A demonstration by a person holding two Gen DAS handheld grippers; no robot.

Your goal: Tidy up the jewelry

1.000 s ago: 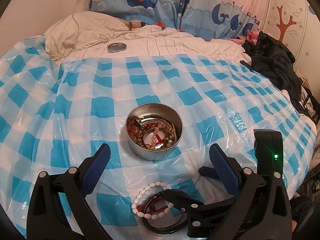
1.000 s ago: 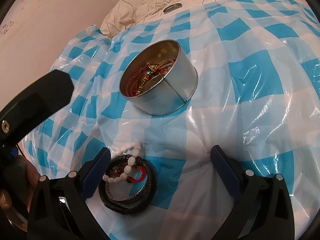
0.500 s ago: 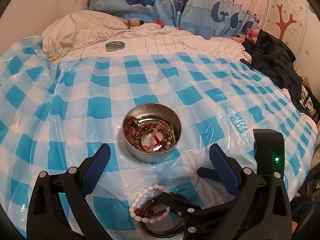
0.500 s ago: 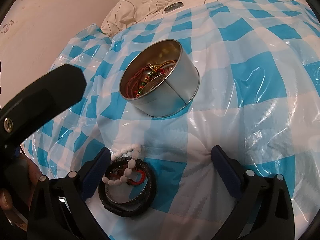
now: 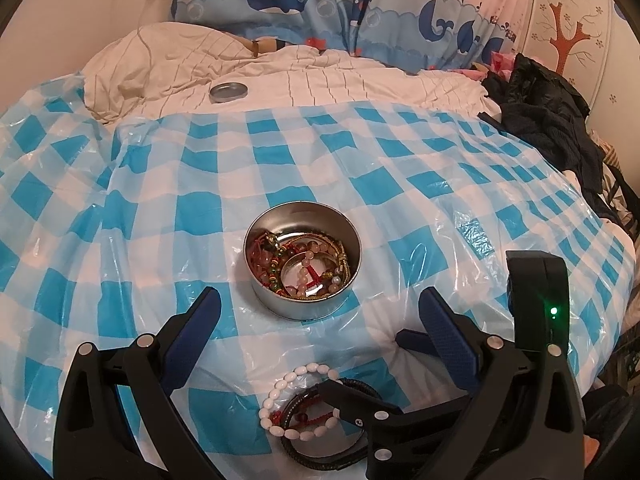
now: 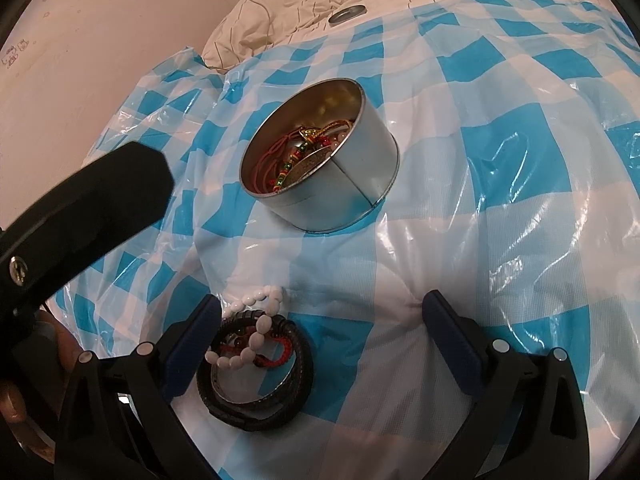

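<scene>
Blue-checked plastic sheeting [image 5: 192,216] covers the bed, and everything sits on its crinkled surface. Closest in, the right hand-held gripper [image 6: 320,308] has sunk lower over the past second and now presses into the sheeting, jaws spread wide and holding nothing. Its left finger [image 6: 192,328] touches the pile of loose bracelets: a white bead bracelet [image 6: 252,344] draped over a black leather band [image 6: 296,396] with a red cord bracelet [image 6: 280,354] tangled inside. The pile lies just inside that finger, not centred between the two. The left hand-held gripper [image 5: 320,316] hovers with its jaws equally spread and empty; it has eased back a little, so the tin now sits between its fingertips. Just beyond both fingertips stands the round metal tin [image 5: 303,264], already holding beaded strands and red cords. Farther off, its lid [image 5: 228,91] rests on the cream quilt [image 5: 320,76]. My guess: the right tool is settling to pinch the pile for the tin.
</scene>
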